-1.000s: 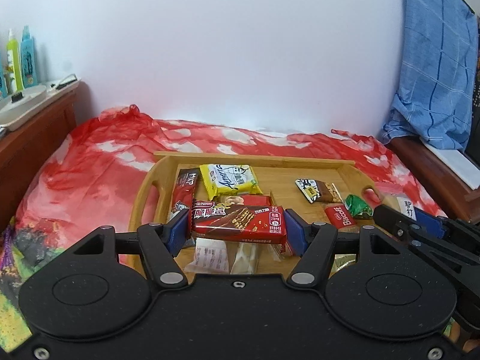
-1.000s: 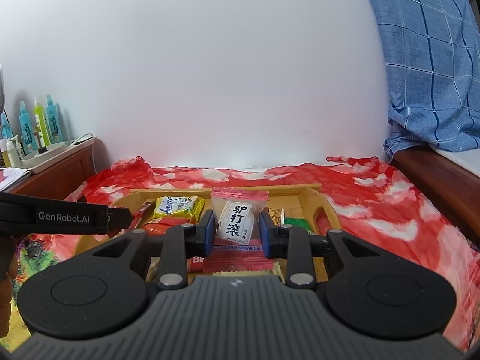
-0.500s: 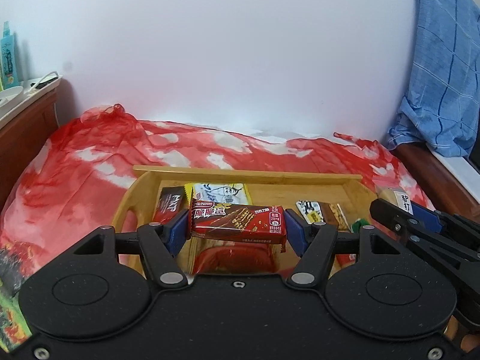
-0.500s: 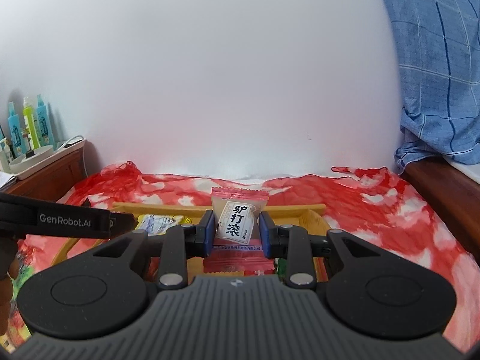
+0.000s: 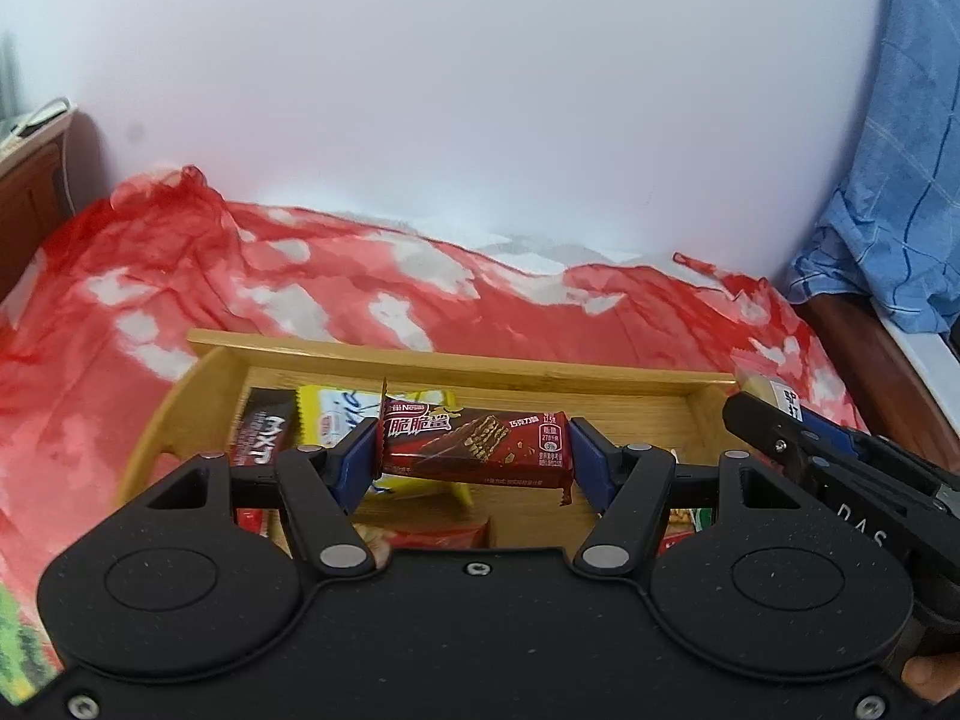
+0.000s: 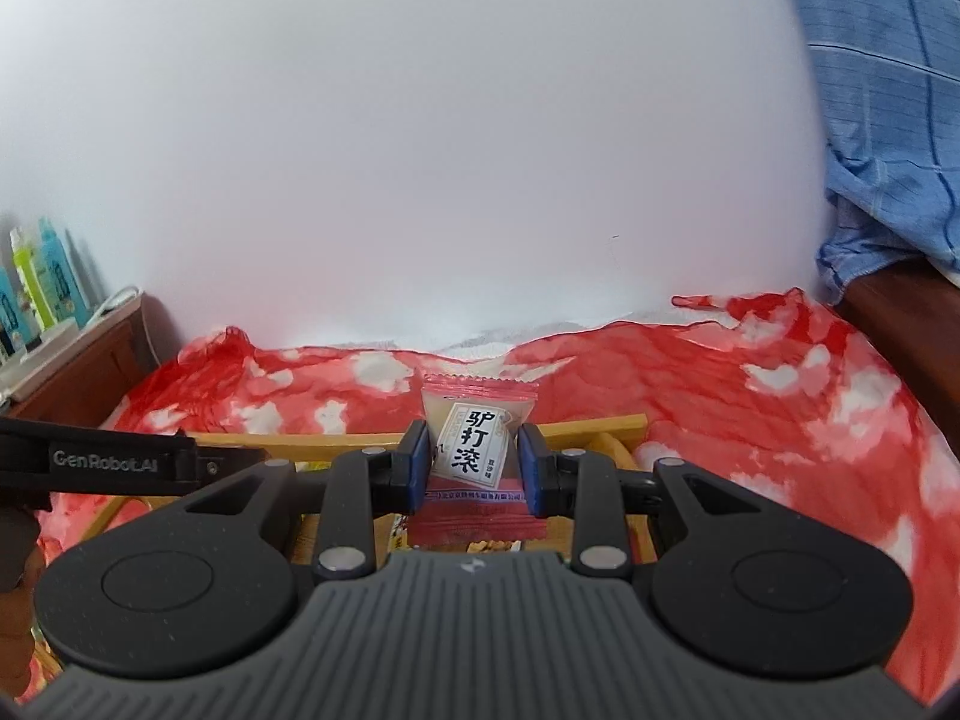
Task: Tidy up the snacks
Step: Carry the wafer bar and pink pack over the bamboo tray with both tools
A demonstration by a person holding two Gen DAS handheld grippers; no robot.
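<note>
My left gripper (image 5: 474,450) is shut on a red chocolate wafer bar (image 5: 474,447), held crosswise above the wooden tray (image 5: 456,360). Under it in the tray lie a dark wrapped bar (image 5: 264,429) and a yellow packet (image 5: 336,414). In the right wrist view my right gripper (image 6: 473,463) is shut on a pink-and-white candy packet with black characters (image 6: 474,438), upright over the tray's far rim (image 6: 588,425). The right gripper also shows at the right edge of the left wrist view, and the left one (image 6: 120,461) at the left of the right wrist view.
A red and white cloth (image 5: 372,288) covers the surface under the tray, up to a white wall. A wooden shelf with bottles (image 6: 42,276) stands at the left. Blue checked fabric (image 6: 882,90) hangs over wooden furniture at the right.
Both grippers have moved forward over the tray with their snacks still held. The tray's near snacks have dropped out of sight beneath the grippers, and the far rim and cloth look closer.
</note>
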